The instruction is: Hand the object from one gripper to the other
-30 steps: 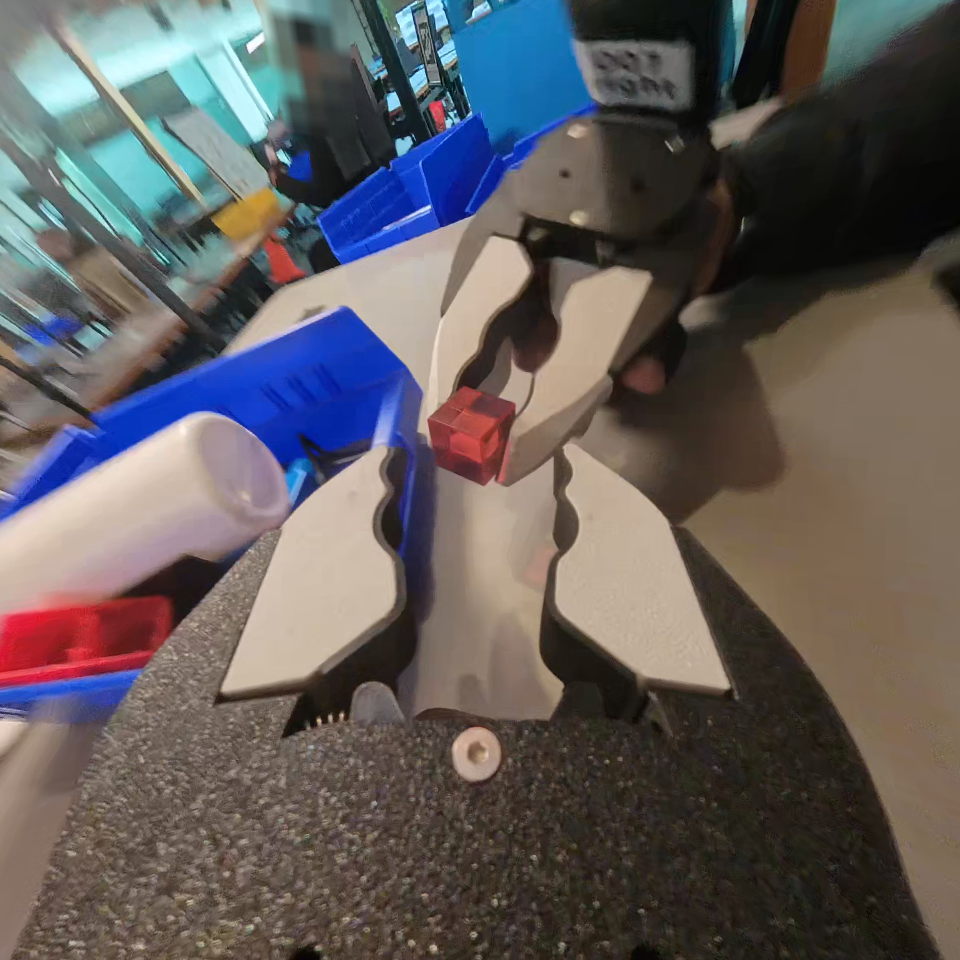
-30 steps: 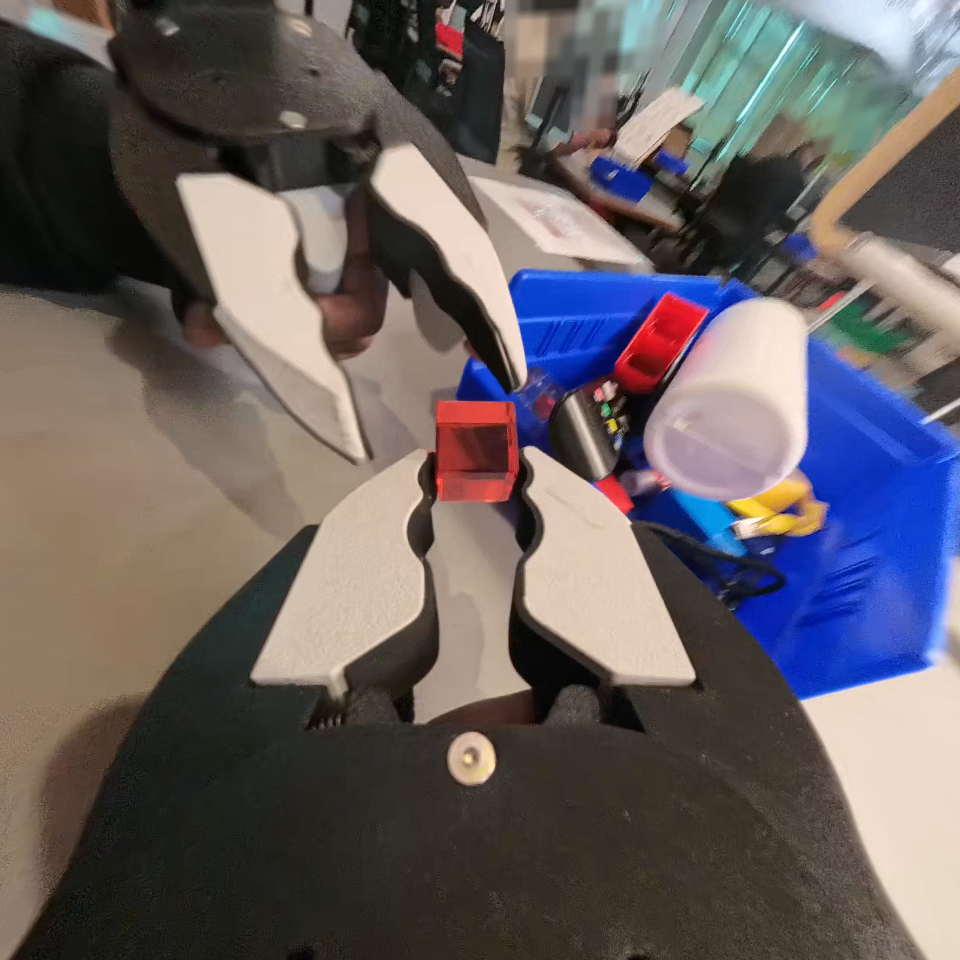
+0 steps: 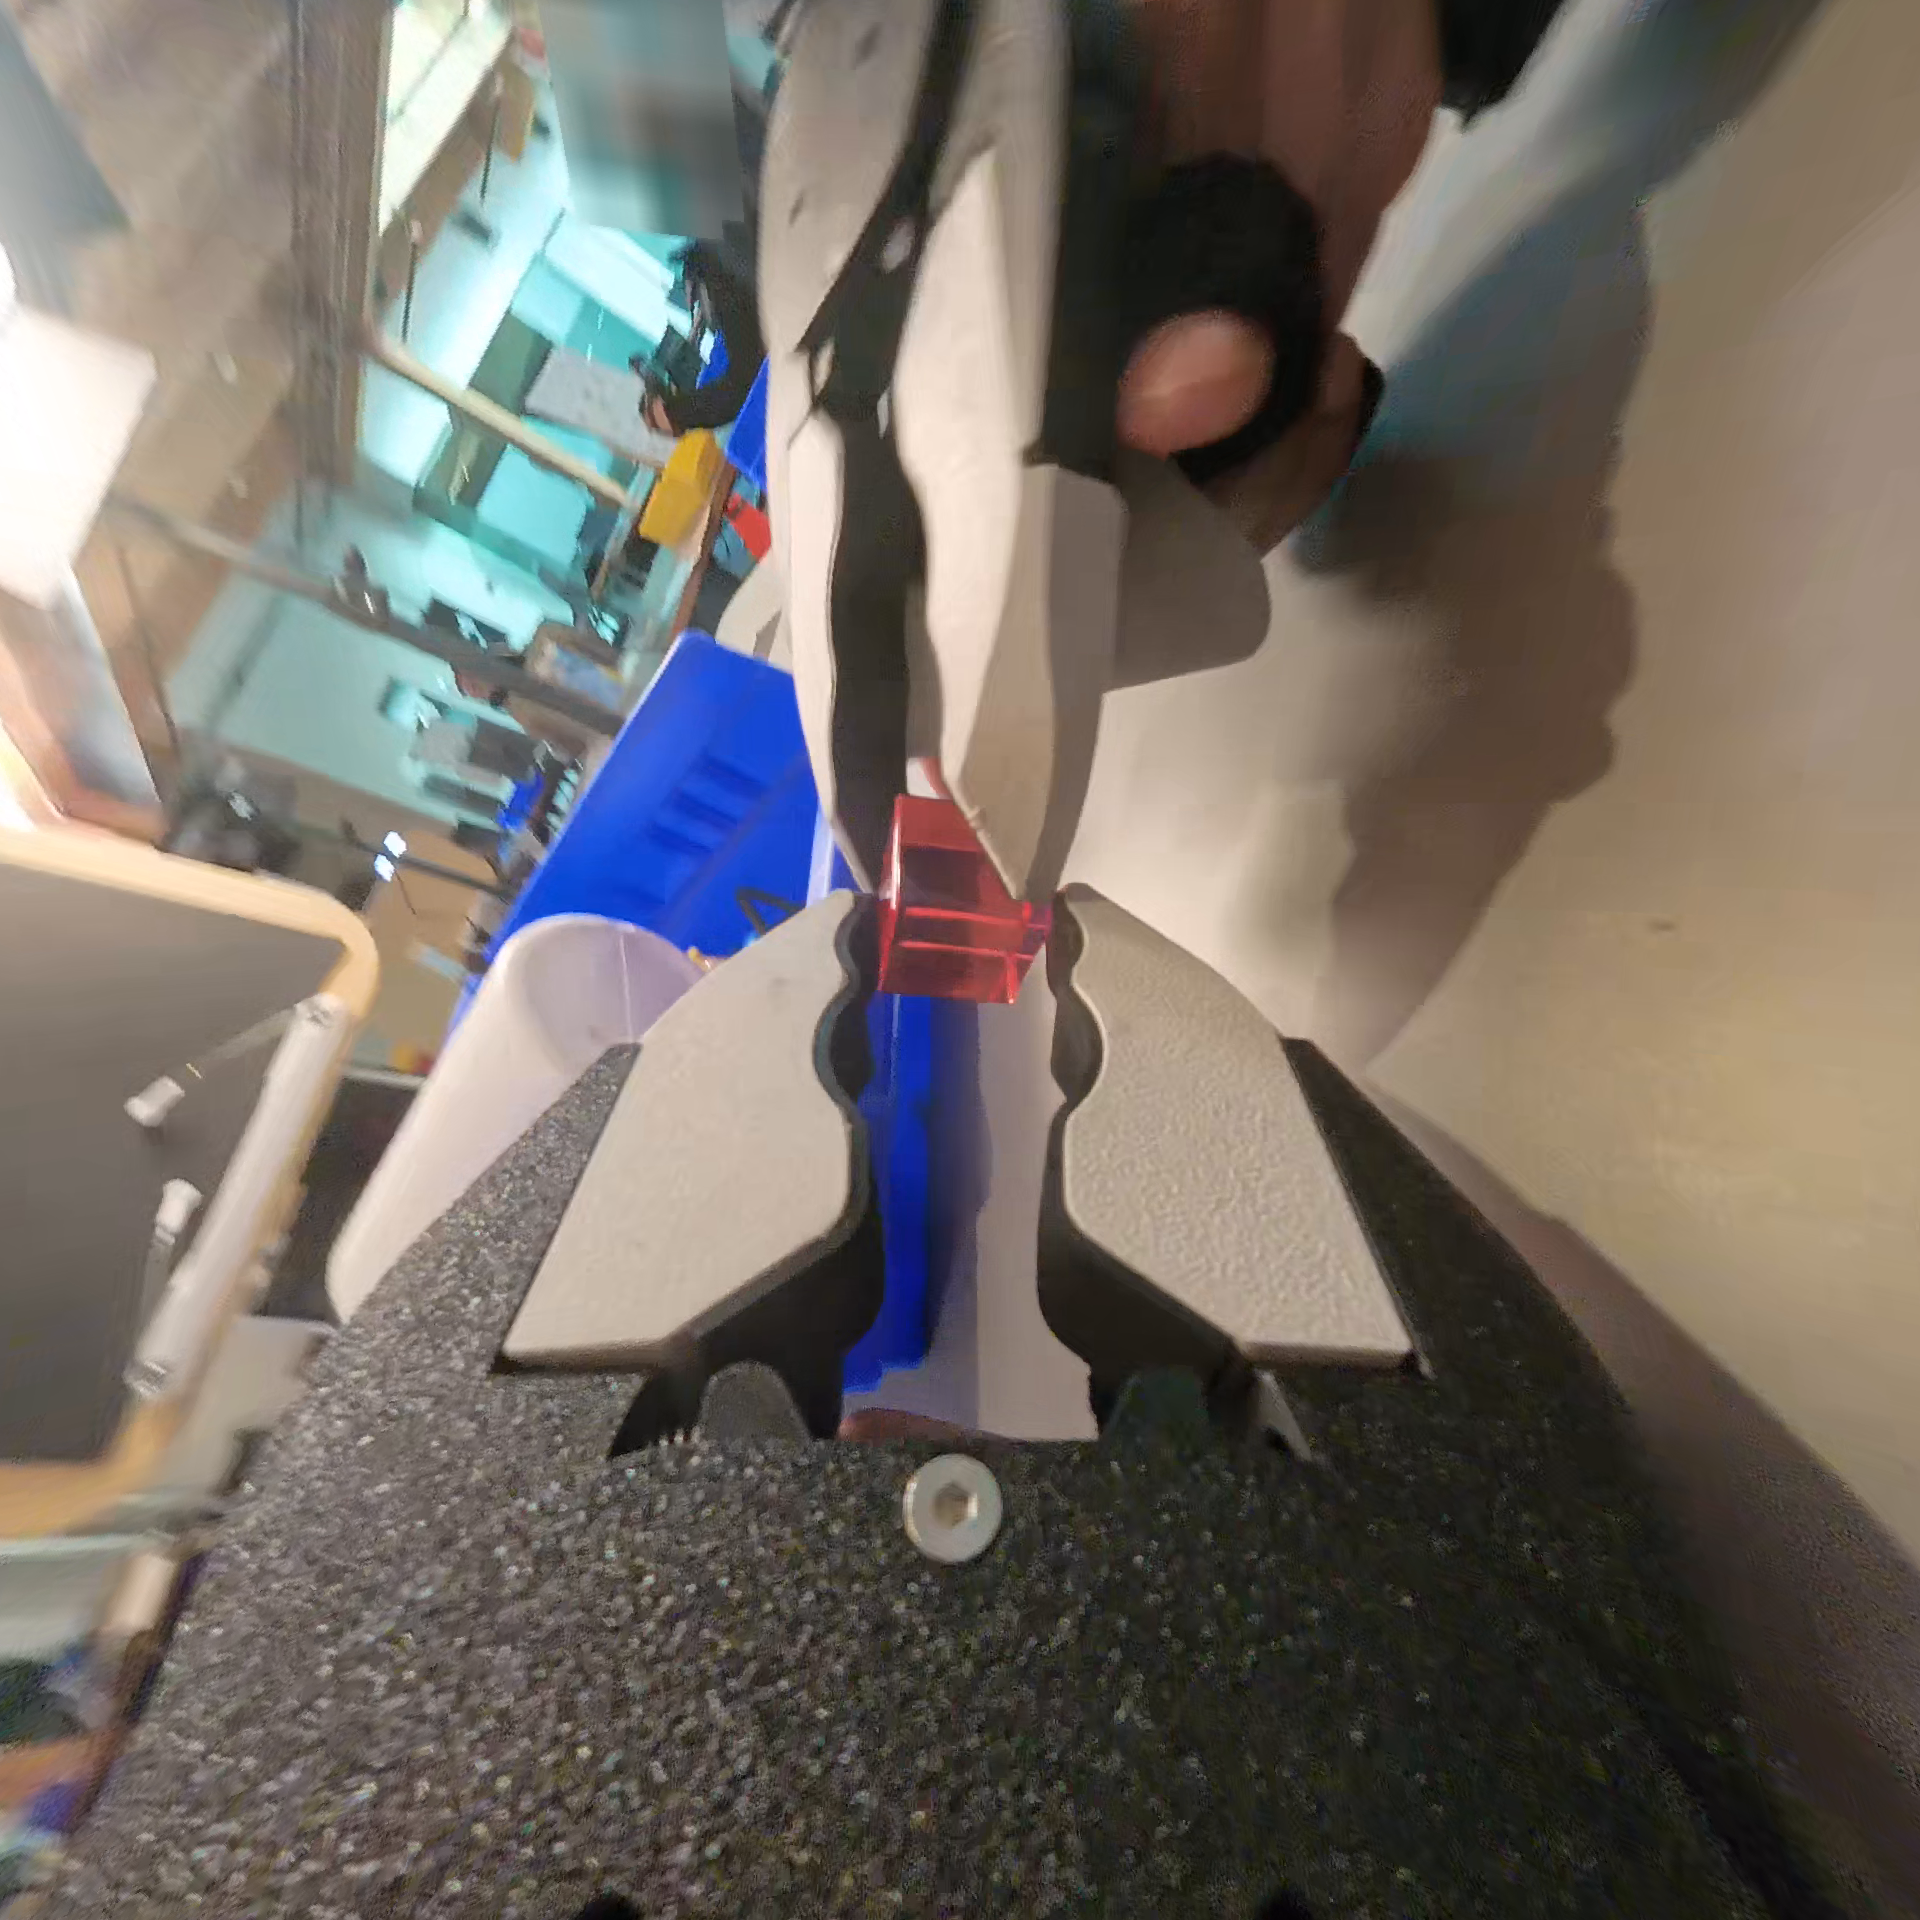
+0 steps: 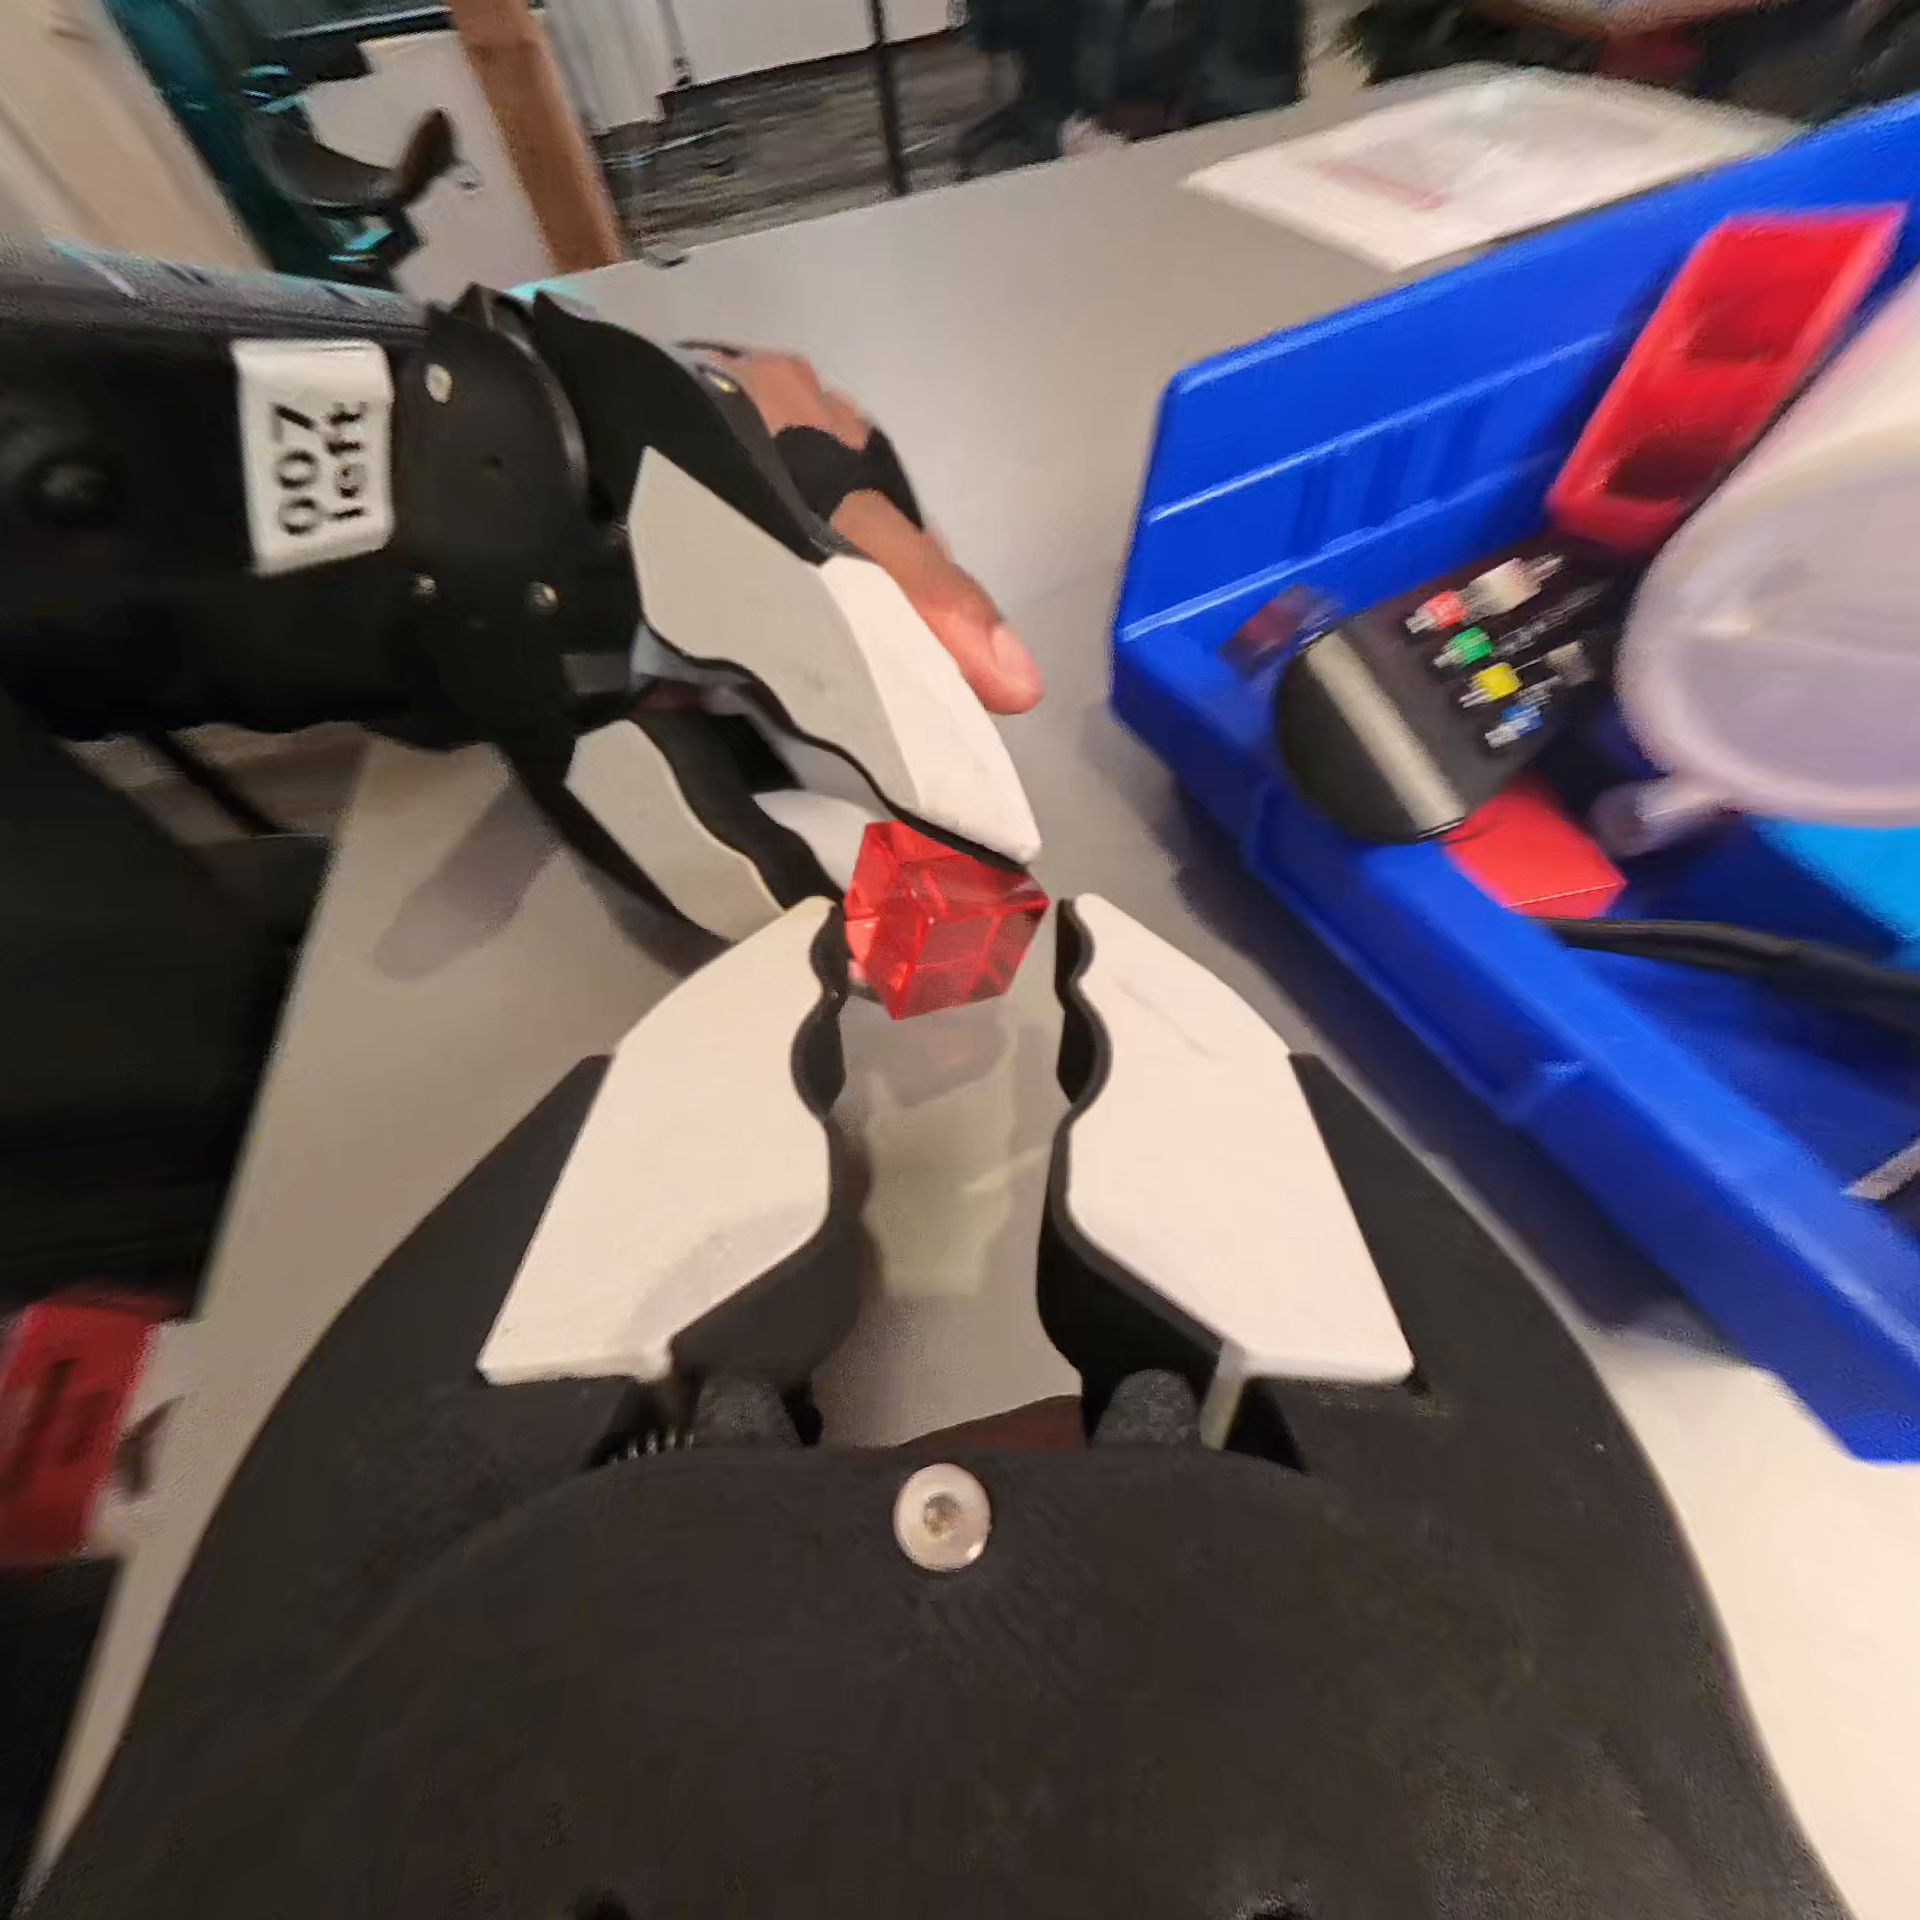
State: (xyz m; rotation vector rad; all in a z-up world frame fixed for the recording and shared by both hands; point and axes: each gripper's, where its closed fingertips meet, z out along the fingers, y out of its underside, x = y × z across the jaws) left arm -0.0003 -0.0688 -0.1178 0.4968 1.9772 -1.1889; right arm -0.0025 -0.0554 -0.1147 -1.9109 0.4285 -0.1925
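Grey table (image 4: pixel 987 416), blurred workshop behind. Red cube (image 4: pixel 940 925) clear of table, in air, tilted, between tips of both grippers. Left gripper (image 3: pixel 956 909) enters right wrist view from left; fingers clamped on cube, one above, one below. Right gripper (image 4: pixel 945 914): fingers apart, spanning cube; one finger touching it, narrow gap at other. Blue bin (image 4: pixel 1351 416) on table beside hand-off point, holding red box (image 4: pixel 1714 374), black device (image 4: pixel 1392 717), white cylinder (image 4: pixel 1787 644).
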